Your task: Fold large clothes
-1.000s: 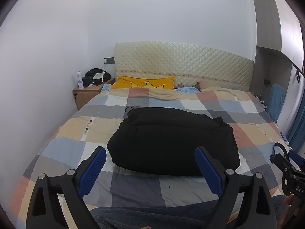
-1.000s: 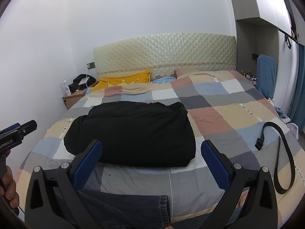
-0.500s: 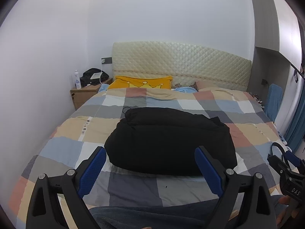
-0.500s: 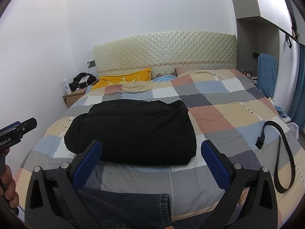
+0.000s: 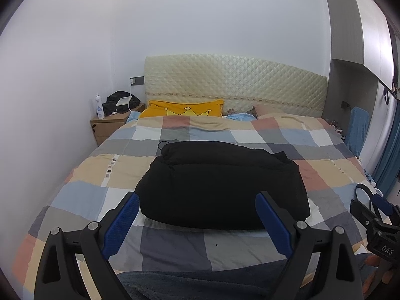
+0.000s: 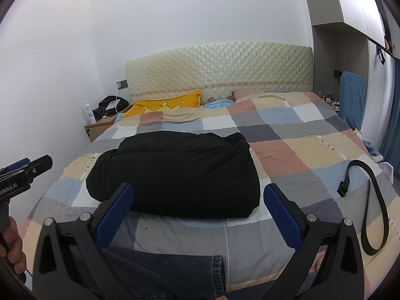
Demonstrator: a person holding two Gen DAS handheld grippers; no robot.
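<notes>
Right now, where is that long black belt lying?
In the right wrist view, the long black belt lies looped on the checked bedspread, right of the folded black garment.

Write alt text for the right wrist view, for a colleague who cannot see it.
A folded black garment lies on a checked bedspread, beyond the open right gripper, which holds nothing. A black belt lies to the garment's right, denim at the near edge, and the left gripper shows at far left.

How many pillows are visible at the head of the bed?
2 show clearly: a yellow pillow on the left, with a crown print, and a pinkish pillow on the right. The checkered quilt covers both partly. A light blue item between them may be another.
</notes>
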